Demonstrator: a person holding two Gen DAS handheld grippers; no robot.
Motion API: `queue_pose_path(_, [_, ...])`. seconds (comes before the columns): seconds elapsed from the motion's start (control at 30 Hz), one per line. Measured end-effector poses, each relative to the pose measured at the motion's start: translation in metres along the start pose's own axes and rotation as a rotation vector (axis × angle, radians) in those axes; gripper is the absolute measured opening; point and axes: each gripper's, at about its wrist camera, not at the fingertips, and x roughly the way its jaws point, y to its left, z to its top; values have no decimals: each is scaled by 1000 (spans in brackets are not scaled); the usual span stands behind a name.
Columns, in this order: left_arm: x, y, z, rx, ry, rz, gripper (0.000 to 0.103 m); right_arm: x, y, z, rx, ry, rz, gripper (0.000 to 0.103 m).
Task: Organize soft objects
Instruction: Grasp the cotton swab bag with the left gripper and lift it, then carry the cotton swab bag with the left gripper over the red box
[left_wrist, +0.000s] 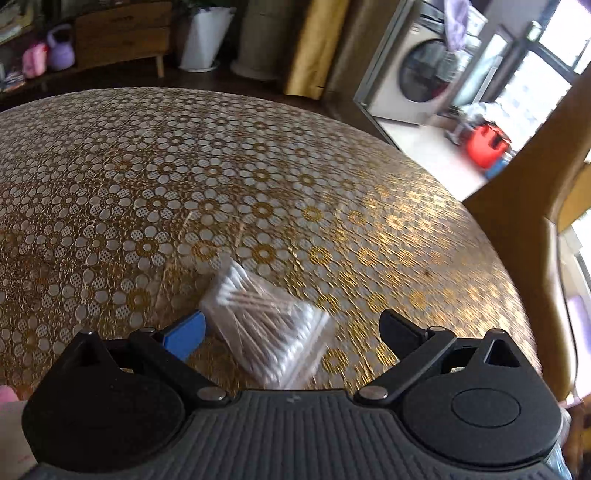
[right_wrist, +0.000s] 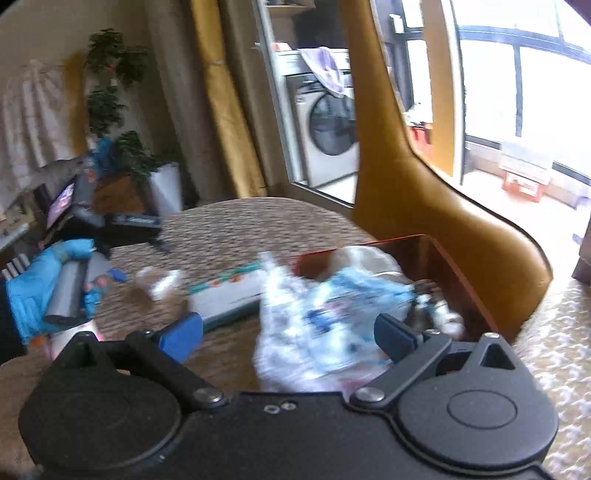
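Note:
In the left wrist view a clear pack of cotton swabs (left_wrist: 266, 325) lies on the gold flower-patterned tablecloth (left_wrist: 221, 166), between the wide-apart fingers of my open left gripper (left_wrist: 291, 332). In the right wrist view my right gripper (right_wrist: 288, 332) is open, with a white and blue printed soft plastic pack (right_wrist: 325, 325) between its fingers, blurred. Whether the fingers touch it I cannot tell. The pack reaches to the edge of a red-brown box (right_wrist: 454, 280) that holds other soft items (right_wrist: 365, 258).
A white and teal flat pack (right_wrist: 229, 295) and a small white roll (right_wrist: 162, 284) lie on the table. The blue-gloved left hand with its gripper (right_wrist: 62, 291) is at the left. A yellow-brown chair back (right_wrist: 424, 184) stands behind the box. The table edge (left_wrist: 424, 155) curves at the right.

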Motion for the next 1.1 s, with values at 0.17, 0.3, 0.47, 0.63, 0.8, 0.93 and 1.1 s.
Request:
queue_pose_path(0.17, [25, 1, 2, -54, 15, 58, 100, 23, -23, 3, 33, 22, -21, 99])
queue_pose_path(0.3, [35, -1, -1, -41, 1, 103, 100, 37, -36, 2, 42, 37, -43, 99])
queue_pose_path(0.47, [39, -11, -1, 9, -23, 136, 99, 43, -45, 1, 53, 46, -47, 99])
queue_pose_path(0.63, [40, -25, -9, 114, -56, 221, 81, 43, -50, 1, 51, 53, -51, 99])
queue_pose_path(0.8, [32, -31, -13, 167, -89, 198, 50, 43, -54, 1, 68, 52, -56, 99])
queue_pose_path(0.93, [26, -27, -15, 176, -94, 159, 37, 41, -52, 1, 59, 53, -67, 98])
queue_pose_path(1.1, [11, -18, -17, 172, -105, 96, 34, 35, -55, 2, 74, 43, -96, 96])
